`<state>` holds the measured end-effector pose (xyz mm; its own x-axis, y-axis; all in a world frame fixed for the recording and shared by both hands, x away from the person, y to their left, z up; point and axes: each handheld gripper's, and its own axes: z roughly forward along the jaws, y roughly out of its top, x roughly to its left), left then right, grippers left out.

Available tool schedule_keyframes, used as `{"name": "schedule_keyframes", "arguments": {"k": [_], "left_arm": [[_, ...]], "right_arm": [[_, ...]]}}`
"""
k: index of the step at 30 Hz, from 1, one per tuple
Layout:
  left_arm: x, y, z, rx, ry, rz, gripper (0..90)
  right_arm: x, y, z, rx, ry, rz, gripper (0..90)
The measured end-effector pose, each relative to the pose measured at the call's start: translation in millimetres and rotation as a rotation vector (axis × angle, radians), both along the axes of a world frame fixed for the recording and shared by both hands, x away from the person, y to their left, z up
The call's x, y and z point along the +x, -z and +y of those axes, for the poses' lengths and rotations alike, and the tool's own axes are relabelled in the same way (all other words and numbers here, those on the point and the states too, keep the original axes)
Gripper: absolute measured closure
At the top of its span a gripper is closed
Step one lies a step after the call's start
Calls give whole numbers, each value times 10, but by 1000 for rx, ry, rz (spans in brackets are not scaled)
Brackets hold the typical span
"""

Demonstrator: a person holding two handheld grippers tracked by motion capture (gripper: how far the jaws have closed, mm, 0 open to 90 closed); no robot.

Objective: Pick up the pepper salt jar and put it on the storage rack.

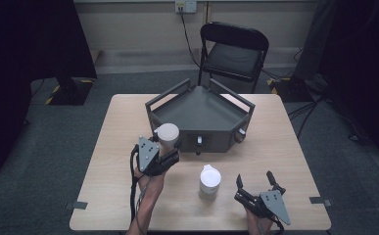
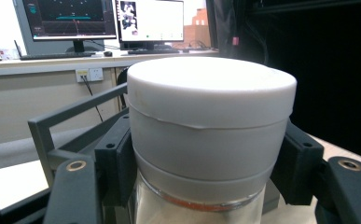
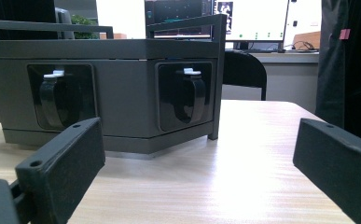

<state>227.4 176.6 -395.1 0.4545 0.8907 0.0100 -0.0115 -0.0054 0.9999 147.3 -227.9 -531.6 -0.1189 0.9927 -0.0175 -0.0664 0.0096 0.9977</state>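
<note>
The right gripper hung low over the pale wooden table, its two black jaws spread wide with nothing between them. Ahead stood a grey angular box with a rail frame on top and two recessed faces, each holding a dark latch with a white tip. Behind it were a black chair and lit monitors on a desk.

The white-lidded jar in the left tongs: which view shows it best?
The left gripper view: the jar sits close up, lid seam and glass visible, black jaws pressed on both sides. The high view shows it small by the grey tray.
</note>
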Motion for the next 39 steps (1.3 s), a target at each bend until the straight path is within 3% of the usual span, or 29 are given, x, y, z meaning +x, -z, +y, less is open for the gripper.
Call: {"name": "schedule_keyframes", "arguments": {"k": [12, 28, 33, 36, 39], "left_arm": [[166, -183, -33, -16, -13, -9, 344], [411, -376, -180, 7, -12, -37, 343], [504, -405, -265, 14, -21, -41, 344], [571, -379, -315, -7, -35, -32, 344], [644, -374, -375, 12, -55, -29, 344]], "right_arm": [[1, 0, -3, 0, -2, 0, 6], [1, 1, -10, 0, -5, 0, 6], [1, 0, -13, 0, -7, 0, 6], [1, 0, -15, 0, -8, 0, 6], [1, 0, -15, -1, -8, 0, 6]]}}
